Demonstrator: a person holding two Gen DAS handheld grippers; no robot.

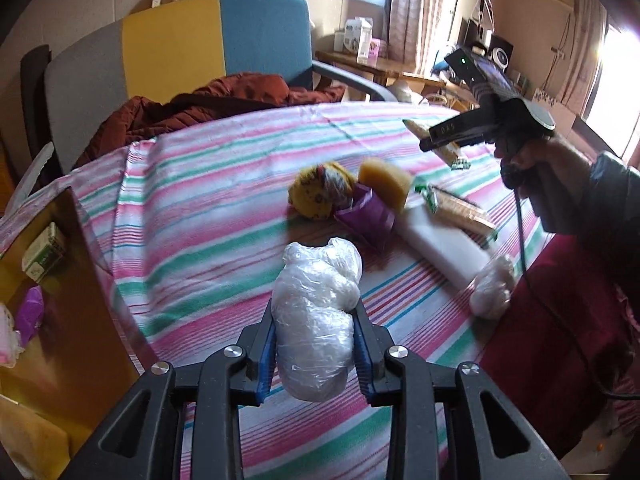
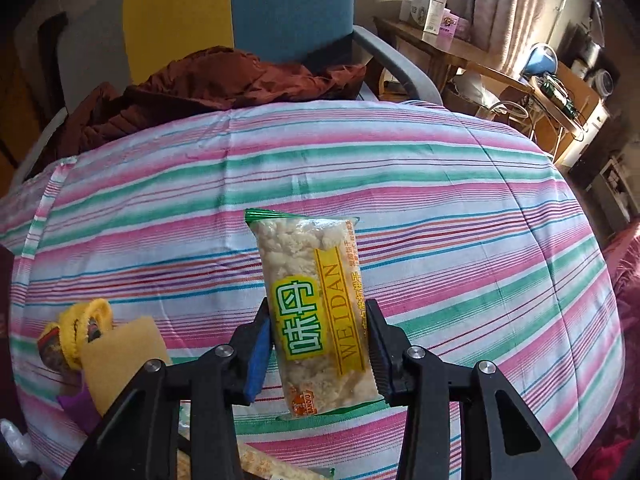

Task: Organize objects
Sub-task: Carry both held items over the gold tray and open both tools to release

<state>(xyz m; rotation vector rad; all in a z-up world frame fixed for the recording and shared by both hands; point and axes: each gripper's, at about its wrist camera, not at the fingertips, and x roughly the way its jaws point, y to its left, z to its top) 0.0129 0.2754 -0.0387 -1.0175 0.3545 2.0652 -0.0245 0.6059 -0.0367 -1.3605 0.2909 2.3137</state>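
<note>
Two grippers are each clamped on something above the striped cloth [image 1: 208, 184]. The left gripper [image 1: 316, 344] has its blue-padded jaws closed against the sides of a clear-wrapped white bundle [image 1: 316, 312], which sticks forward past the fingertips and hangs over the cloth's near part. The right gripper [image 2: 320, 344] pinches a snack pack [image 2: 316, 312] labelled WEIDAN across its lower half, the pack standing almost upright with its green sealed end away from the camera. In the left view the same gripper [image 1: 440, 142] shows at the cloth's far right, gripped by a hand [image 1: 528, 160] in a dark sleeve, with the pack [image 1: 432, 140] poking out on both sides of its jaws.

Near the middle of the cloth sits a cluster: a yellow knitted item [image 1: 316, 192], a tan sponge [image 1: 386, 182] touching it on the right, and a purple wrapper [image 1: 368, 216] just in front of both. A white block [image 1: 440, 244] lies to the right of the wrapper, with another snack pack [image 1: 460, 210] resting across its far end. A second wrapped bundle [image 1: 492, 288] sits at the block's near end, by the cloth's right edge.

Off the cloth's left edge stands an amber box [image 1: 56, 272] holding a green-and-white carton [image 1: 42, 256] and something purple [image 1: 32, 312]. Beyond the cloth's far edge, a rust-red jacket [image 1: 208, 108] is heaped on a grey, yellow and blue chair [image 1: 180, 40].
</note>
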